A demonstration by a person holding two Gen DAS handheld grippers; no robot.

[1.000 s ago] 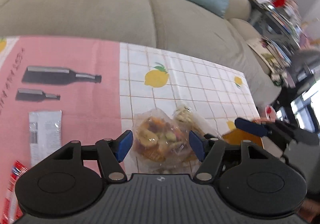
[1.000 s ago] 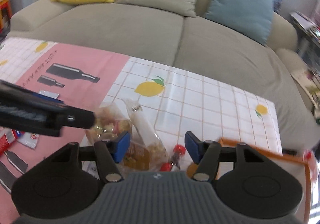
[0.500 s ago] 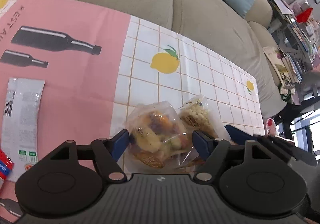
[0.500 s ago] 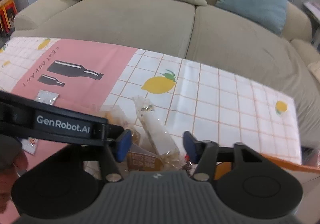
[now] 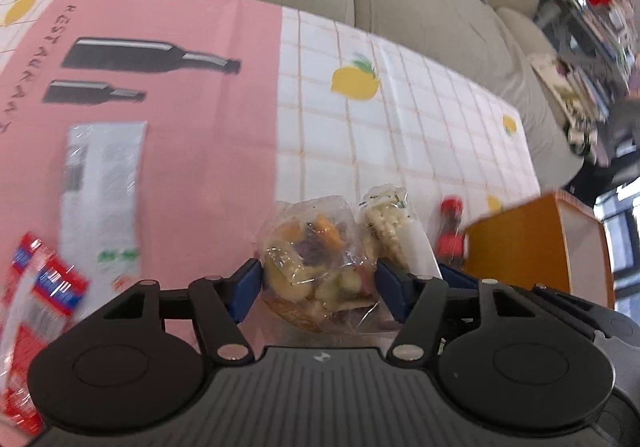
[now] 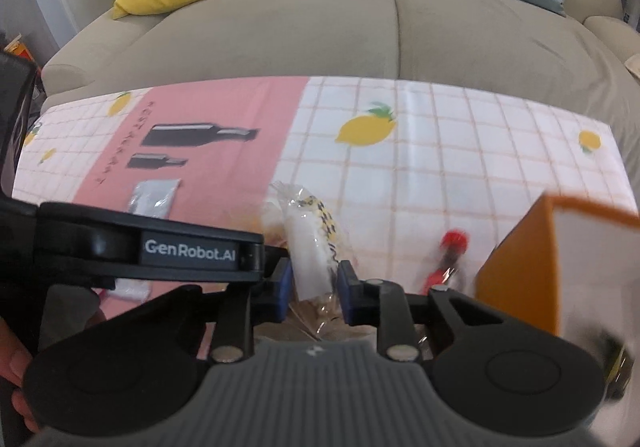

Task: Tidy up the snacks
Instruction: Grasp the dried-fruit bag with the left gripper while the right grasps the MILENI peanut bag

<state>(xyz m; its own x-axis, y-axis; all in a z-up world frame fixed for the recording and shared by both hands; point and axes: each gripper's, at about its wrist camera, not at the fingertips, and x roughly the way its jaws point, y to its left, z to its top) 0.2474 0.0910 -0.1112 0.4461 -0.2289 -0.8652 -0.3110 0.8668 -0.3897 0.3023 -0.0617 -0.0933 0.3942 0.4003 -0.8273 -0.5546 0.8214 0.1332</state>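
Orange box [image 5: 516,243] beside red-capped bottle [image 5: 451,231]

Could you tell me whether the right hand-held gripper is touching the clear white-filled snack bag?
Touching: the right wrist view shows both blue pads pressed against the bag.

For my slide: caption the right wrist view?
Right tool shut on a clear snack bag beside an orange box on the lemon-print tablecloth.

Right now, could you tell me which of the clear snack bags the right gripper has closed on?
The white-kernel bag, pinched in the right gripper. The mixed-fruit bag sits beside it, between the left gripper's fingers.
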